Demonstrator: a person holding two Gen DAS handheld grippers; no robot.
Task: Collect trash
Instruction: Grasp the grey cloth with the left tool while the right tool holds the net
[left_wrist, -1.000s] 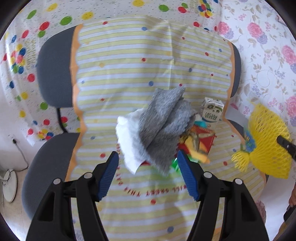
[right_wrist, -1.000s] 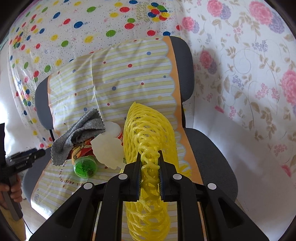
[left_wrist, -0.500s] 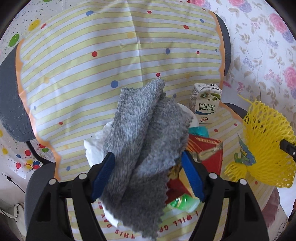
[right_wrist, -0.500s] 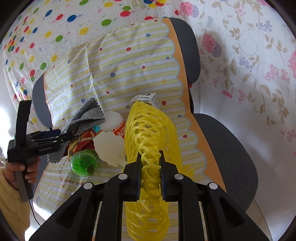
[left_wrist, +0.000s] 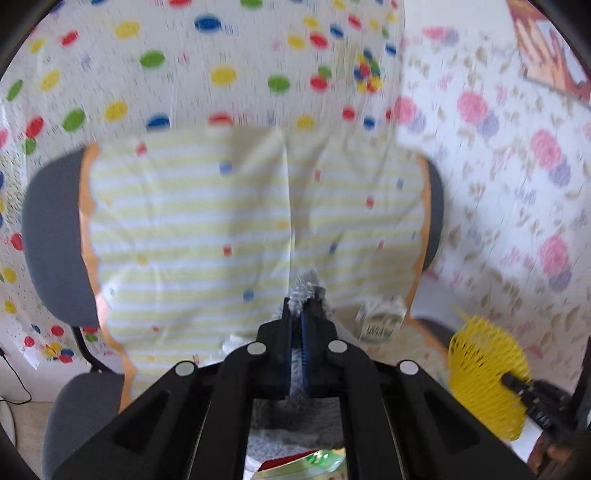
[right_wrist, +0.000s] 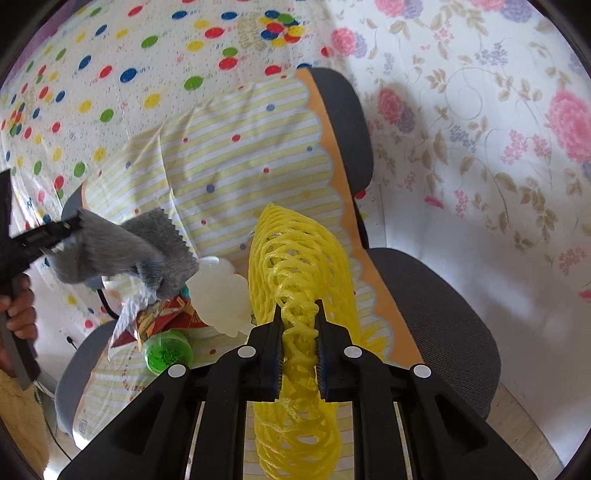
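Left gripper (left_wrist: 296, 314): I had it clamped on the gray cloth (right_wrist: 122, 251), lifted above the chair (right_wrist: 424, 295). Right gripper (right_wrist: 298, 314): pinched on the yellow net (right_wrist: 295, 258). Carton (left_wrist: 380, 319) label blurred, unreadable. Green bottle (right_wrist: 166, 350), red wrapper (right_wrist: 162, 317) lay on the seat.

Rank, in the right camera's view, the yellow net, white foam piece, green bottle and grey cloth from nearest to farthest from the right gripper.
1. yellow net, clamped in the right gripper.
2. white foam piece, just left.
3. green bottle, lower left.
4. grey cloth, far left, held up.
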